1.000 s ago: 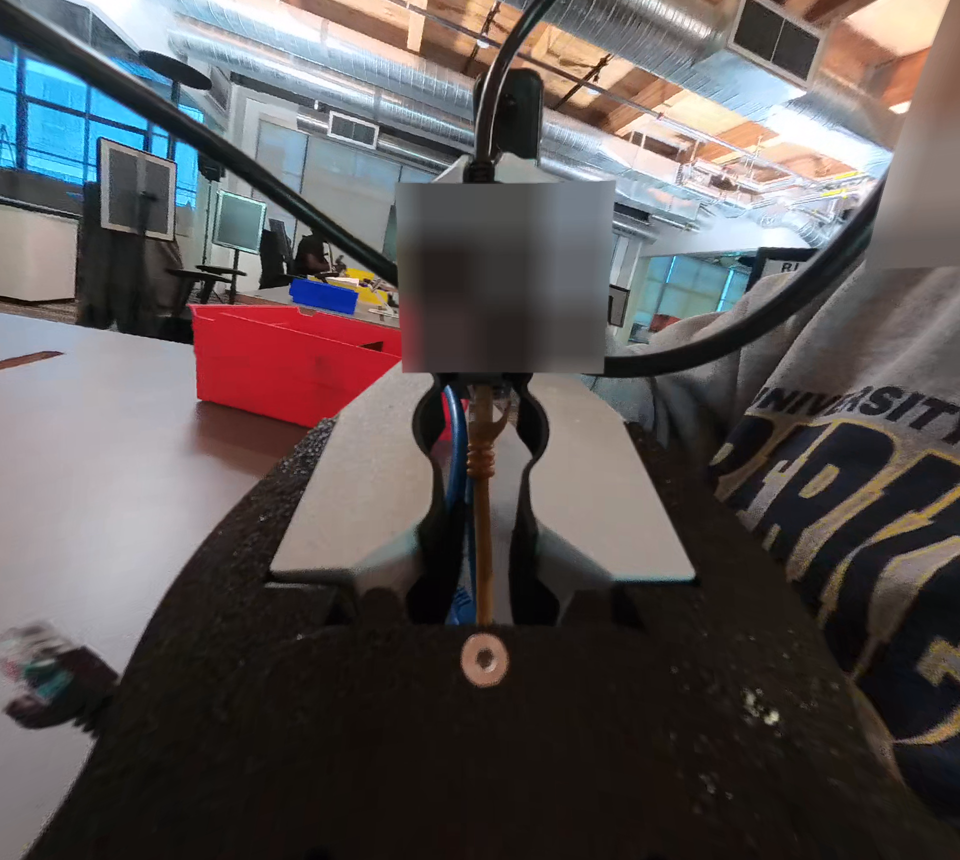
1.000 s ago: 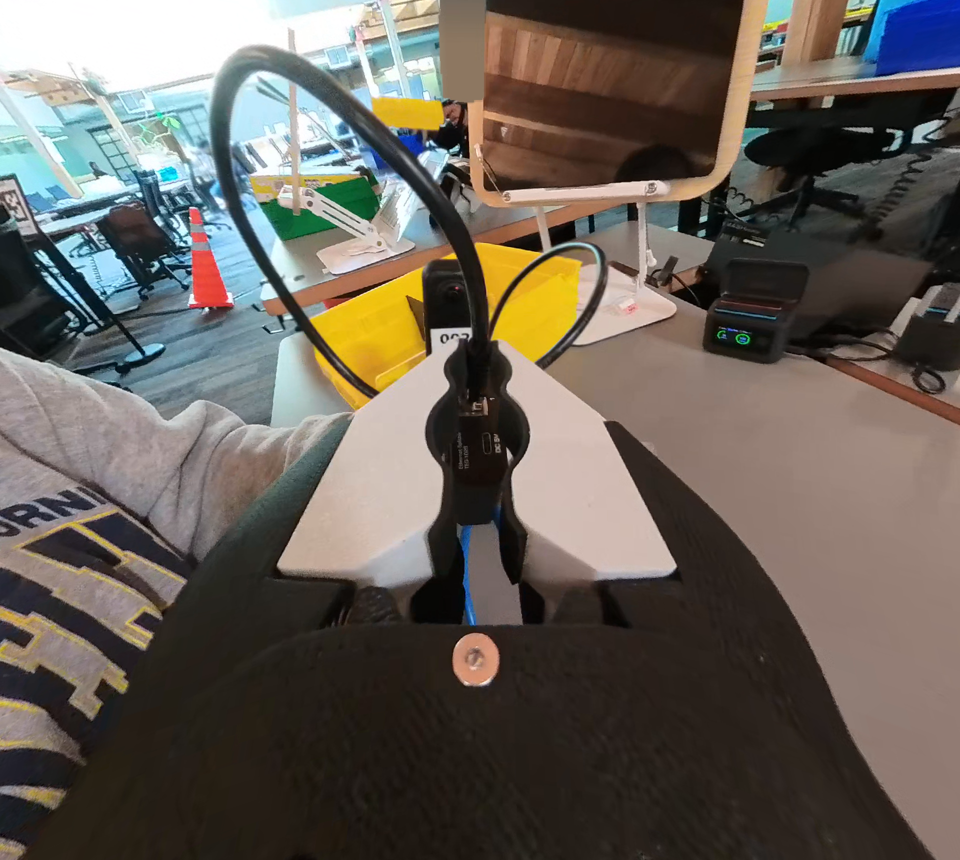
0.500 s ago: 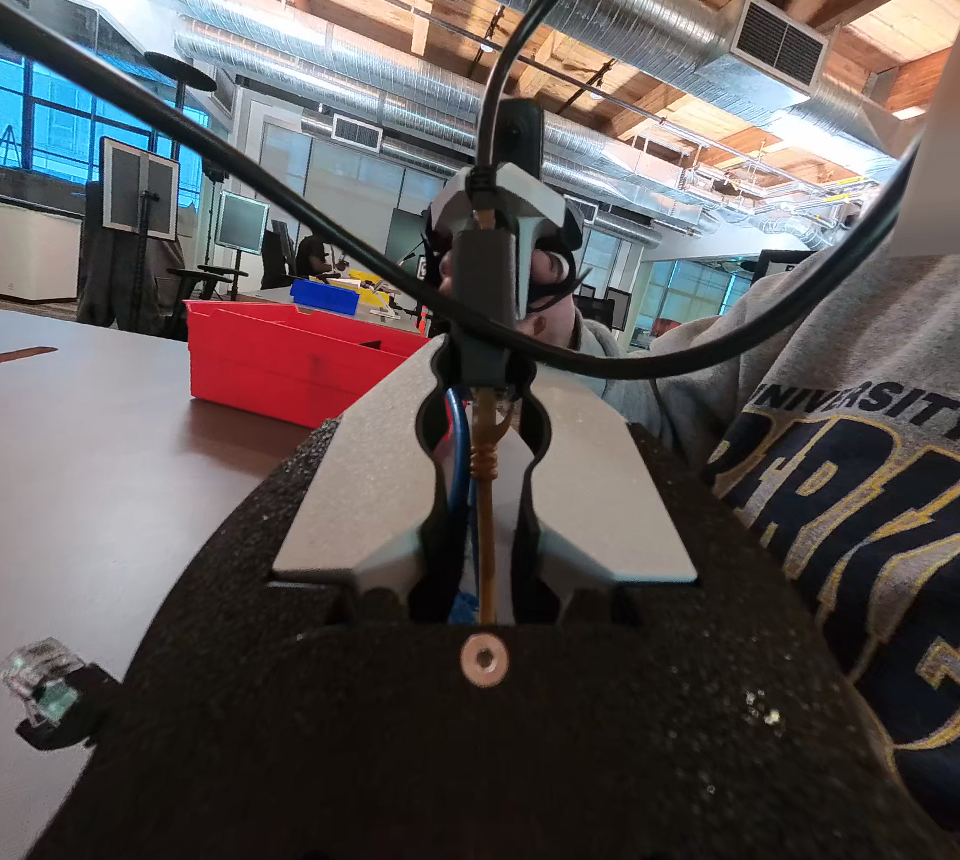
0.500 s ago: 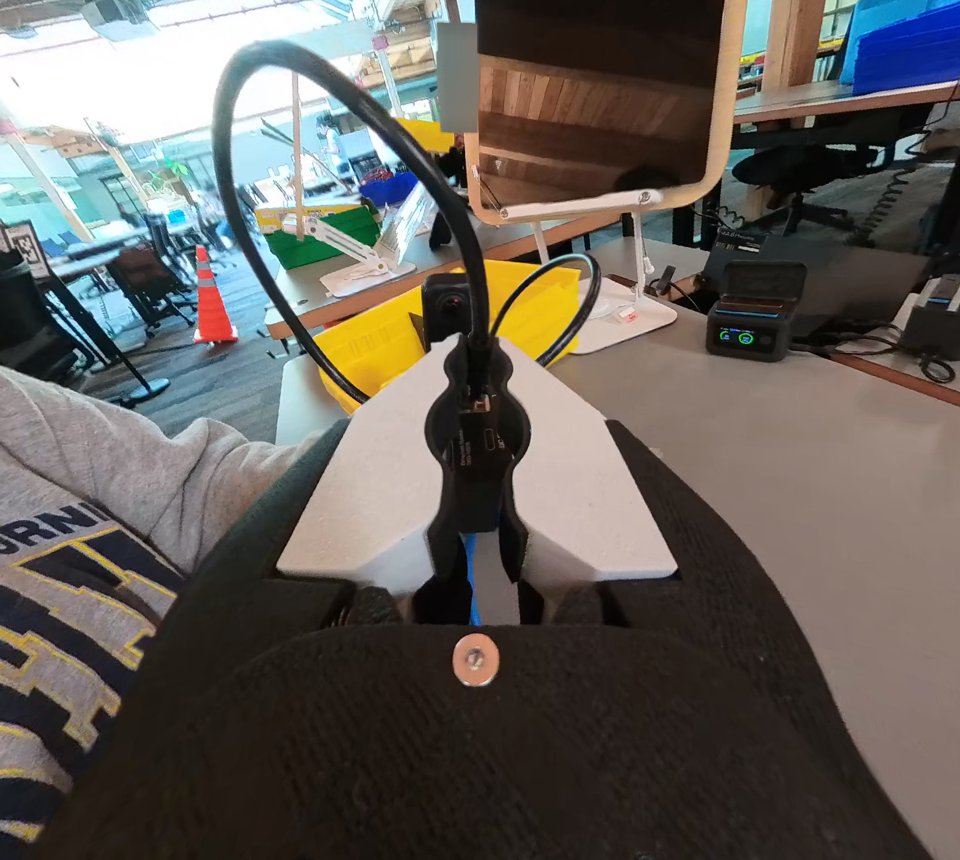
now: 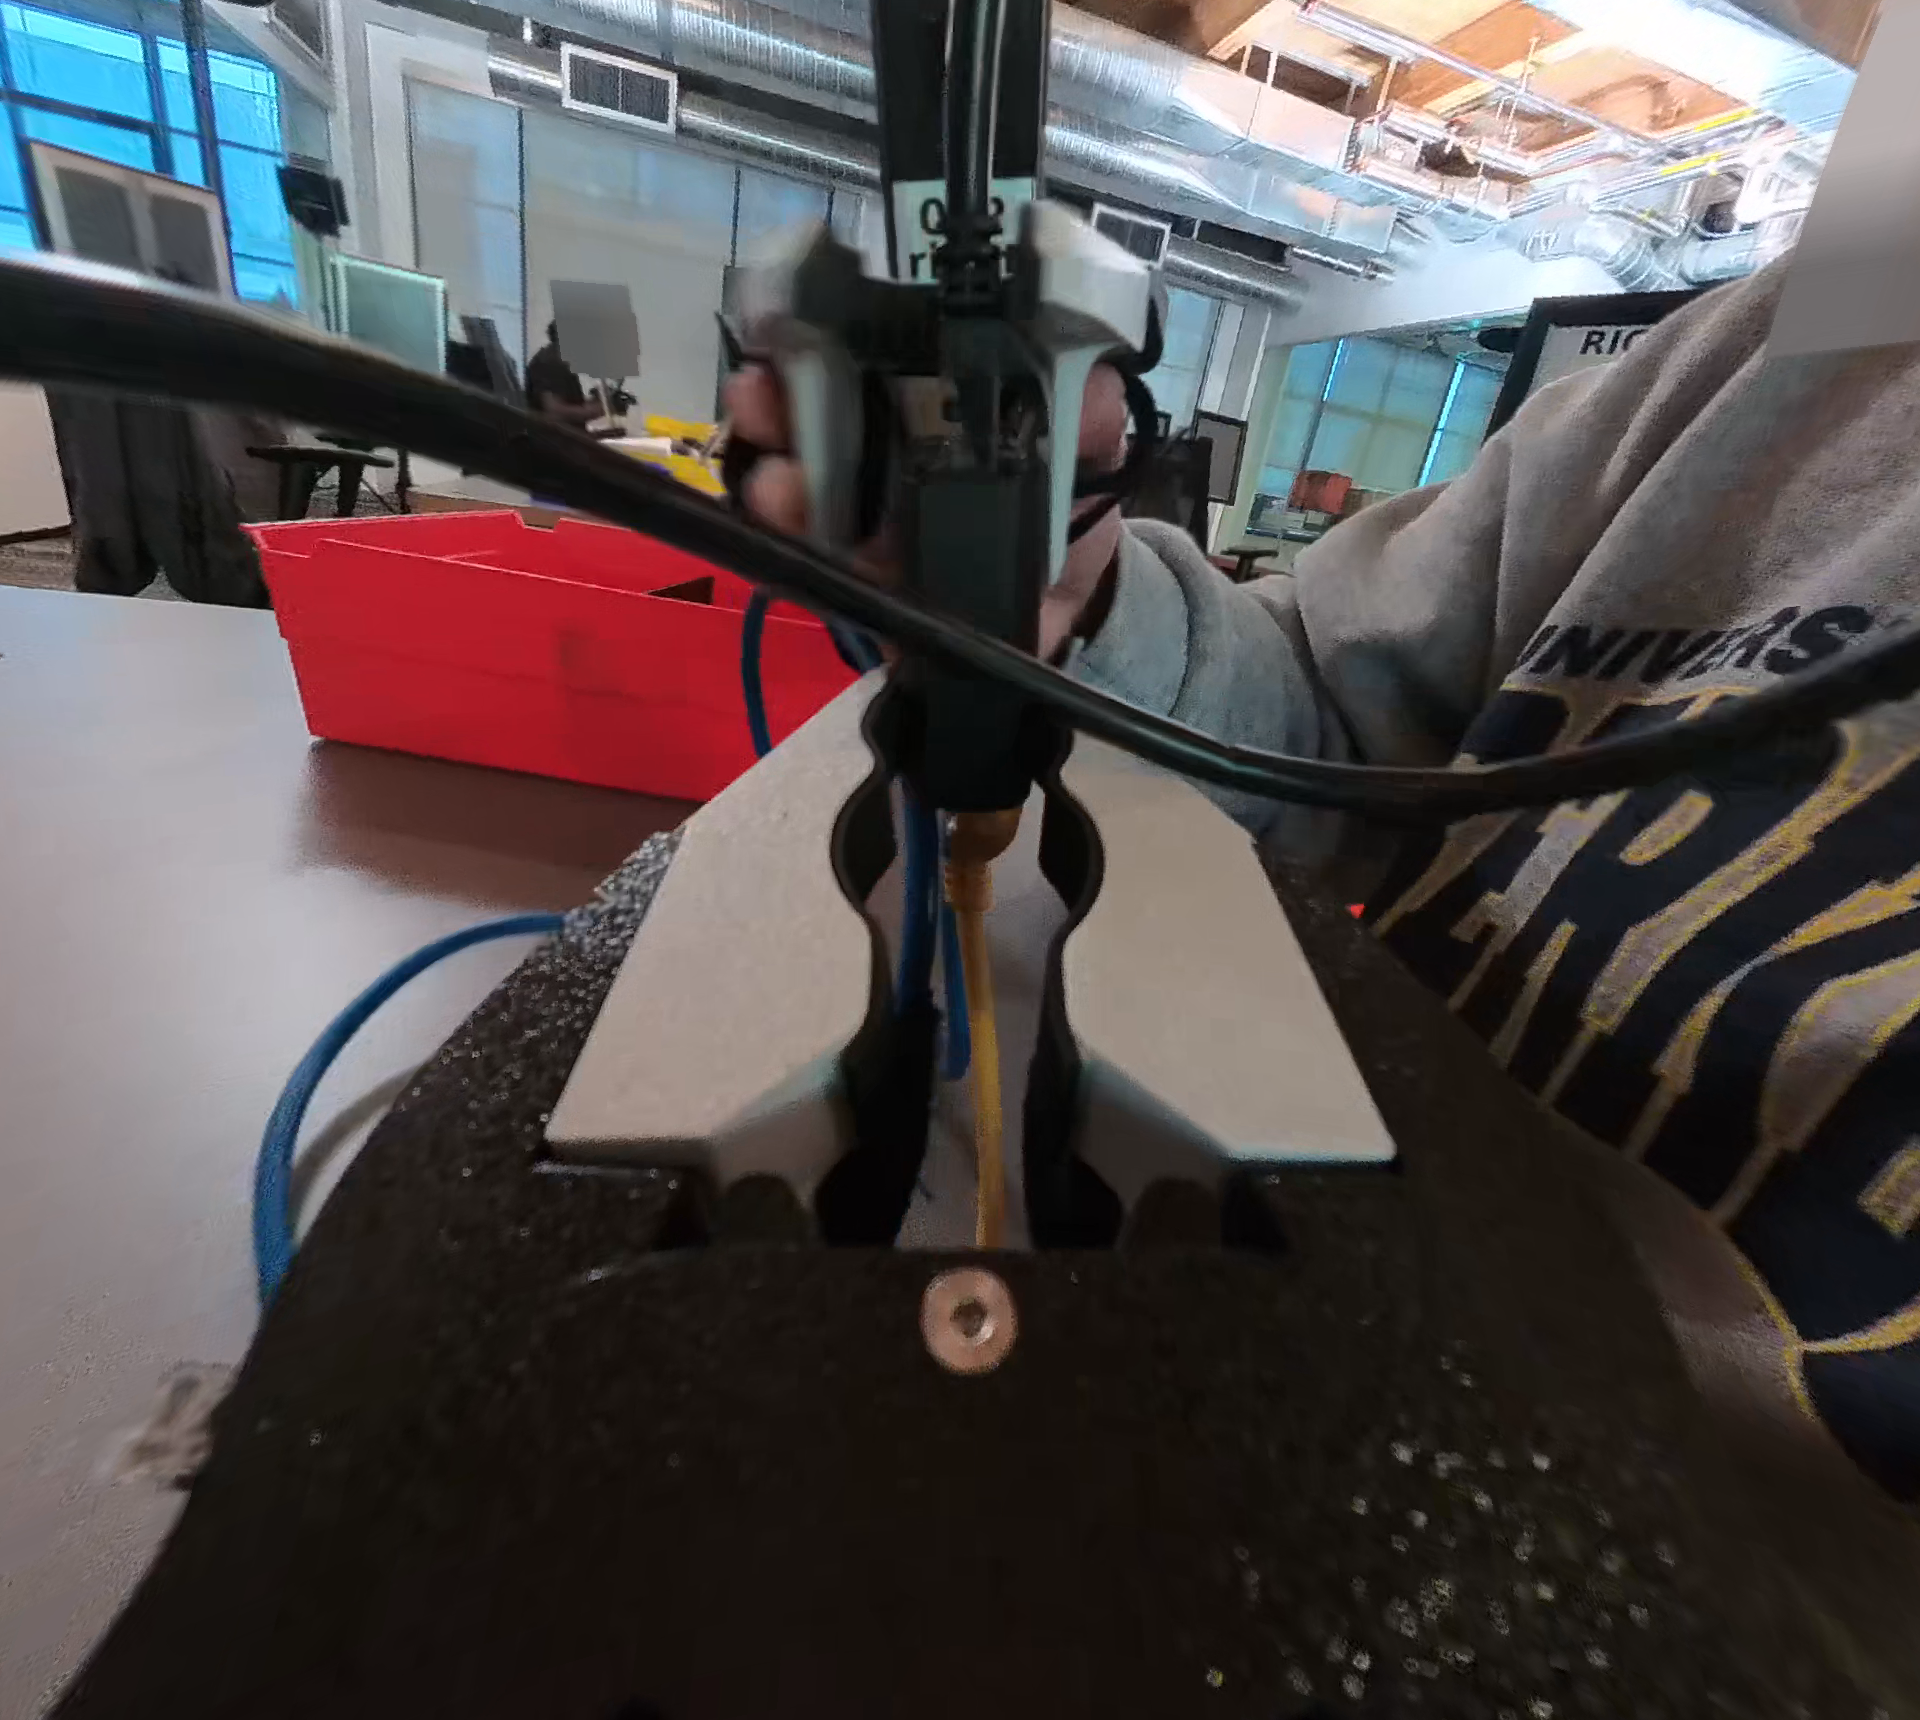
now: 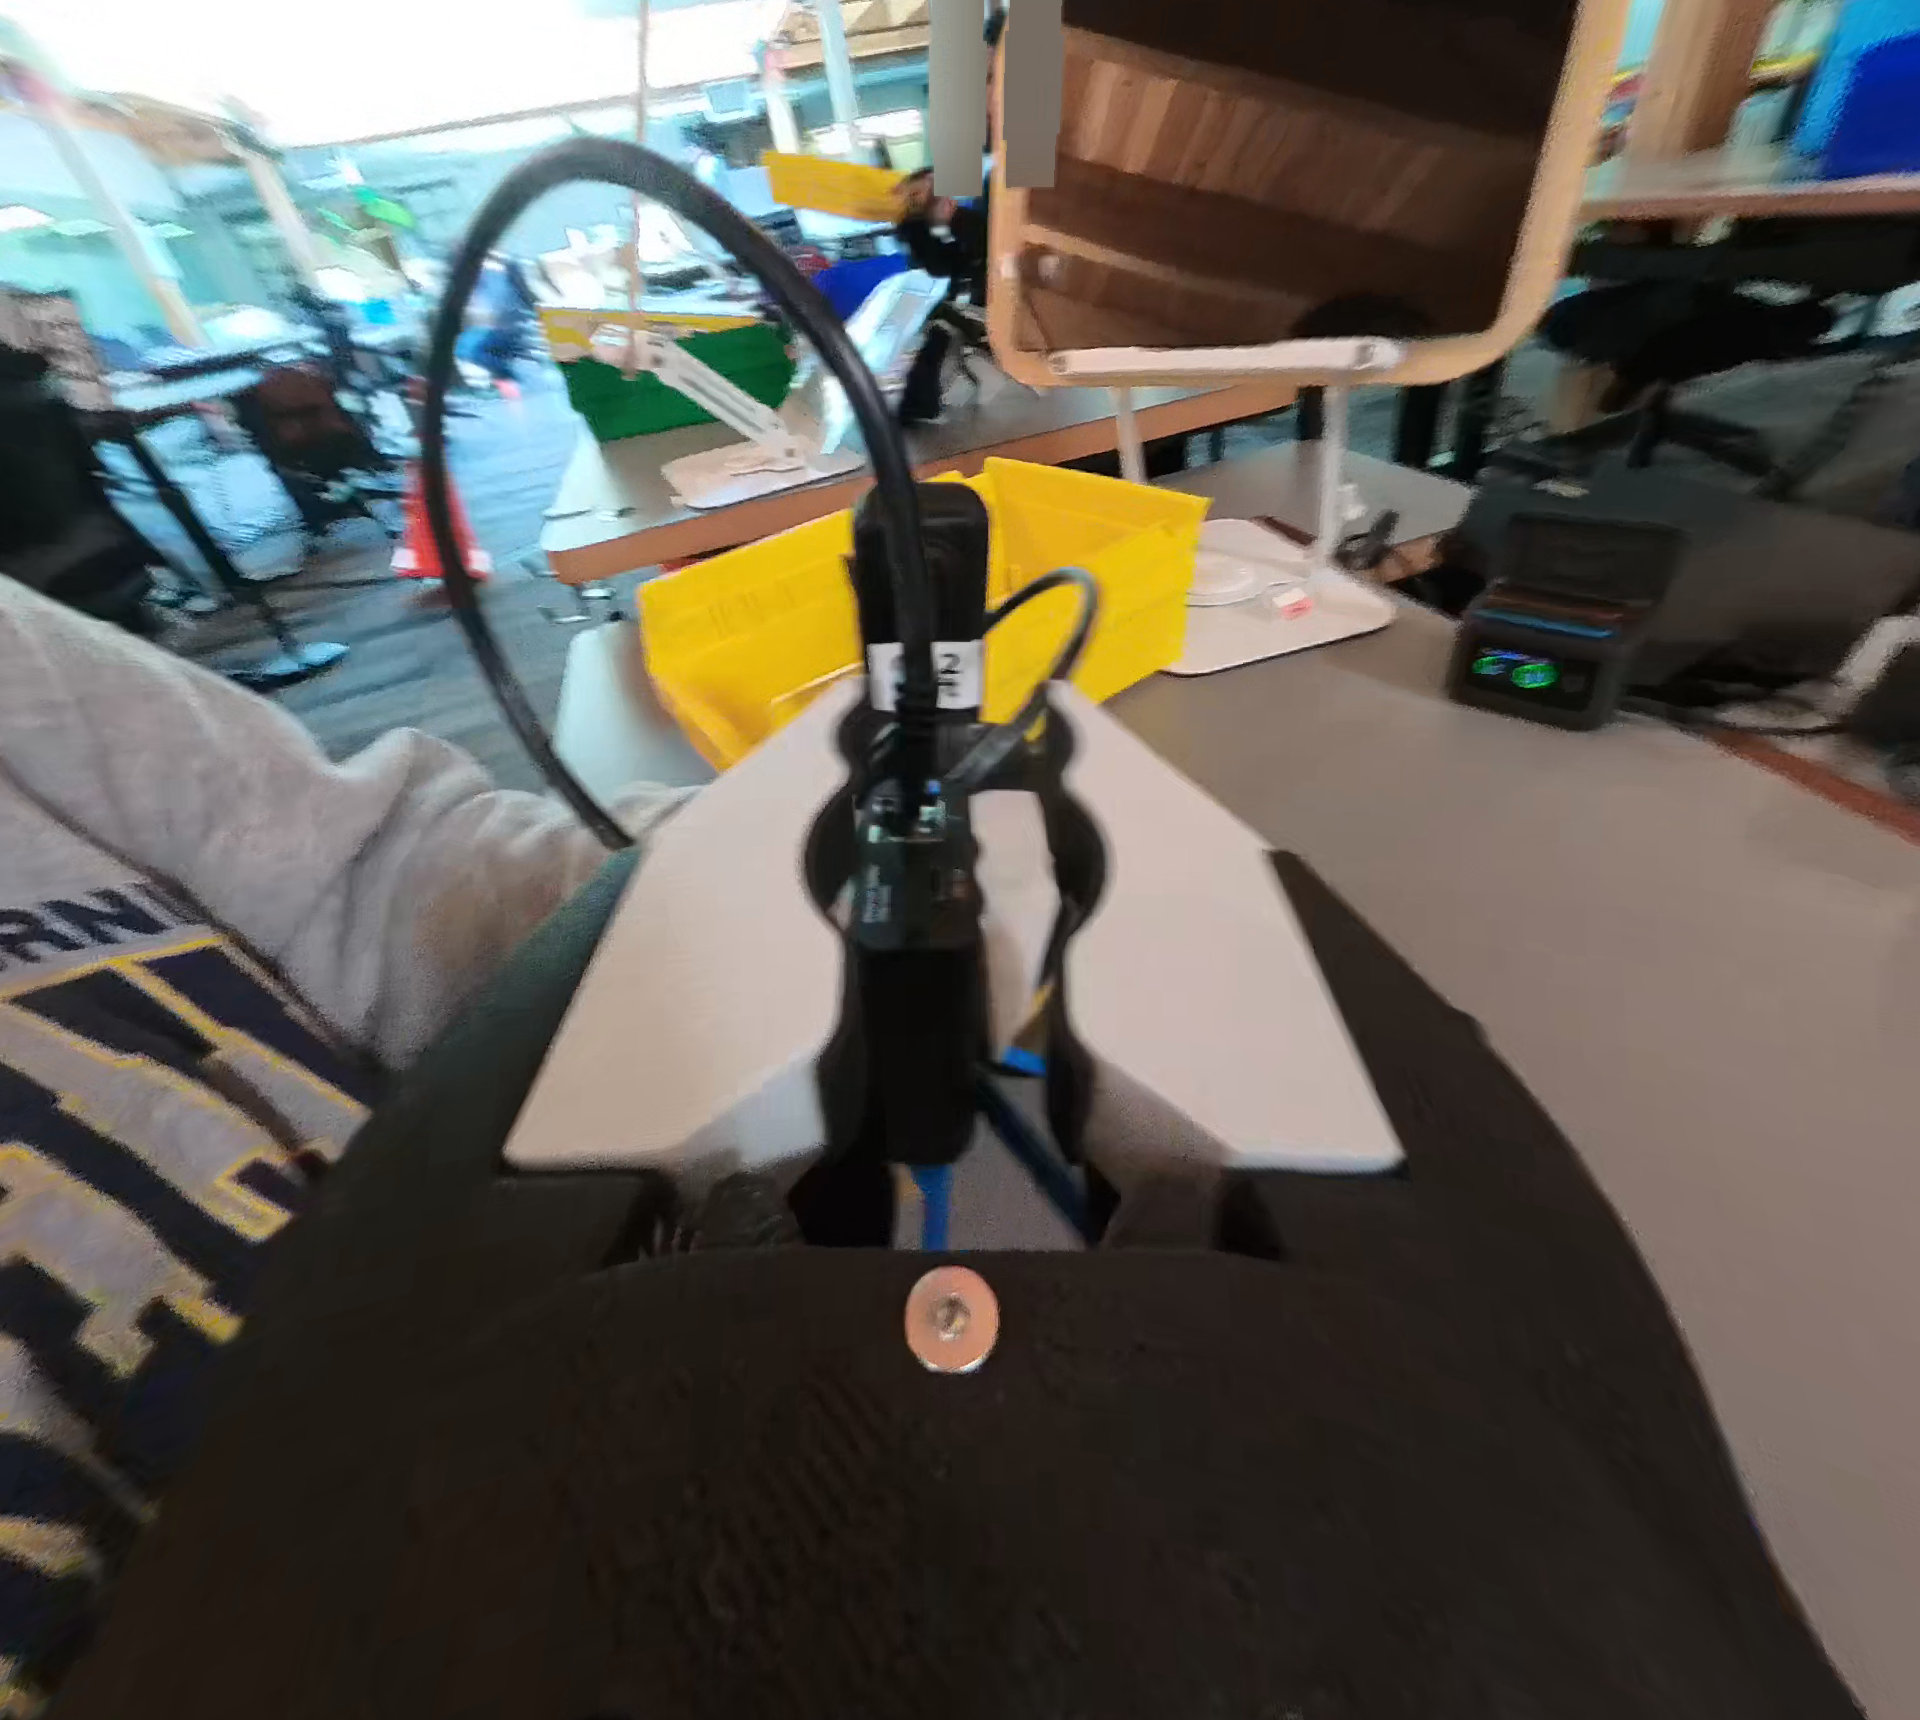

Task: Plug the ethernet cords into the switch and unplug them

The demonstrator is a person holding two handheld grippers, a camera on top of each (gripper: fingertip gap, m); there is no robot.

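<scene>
- Left claw [image 5: 966, 725]: jaws slightly apart, tips straddling the near end of the switch [image 5: 971, 631]. Cannot tell whether the tips pinch it or merely flank it.
- Yellow cord [image 5: 982, 1047]: runs up the middle of the left claw's gap toward 12 o'clock, boot end meeting the switch, daylight on both sides, so apparently not clamped.
- Blue cord [image 5: 312, 1078]: one strand beside the yellow cord in the gap. A loop now lies out on the counter [image 5: 156, 839] at 8 o'clock, absent half a second ago.
- Right claw [image 6: 951, 735]: jaws parted wider than a moment ago. Switch body lies lengthwise between them, close to the 9 o'clock pad, with a clear gap at 3 o'clock. Grip judged released or loosened.
- Right claw as seen from the left wrist: now looms much larger at 12 o'clock, so both claws have closed in on each other, nose to nose.
- Black camera cable [image 5: 416, 413]: sweeps across from 9 to 3 o'clock, in front of the switch.
- Red bin [image 5: 520, 631]: on the counter at 10 o'clock, well apart. Yellow bin [image 6: 748, 631]: beyond the right claw at 11 o'clock.
- Reading for the task: yellow cord probably seated or being pressed home, with the blue cord likely already in a port, though no port is visible. Motion blur in both views suggests the push is under way.
</scene>
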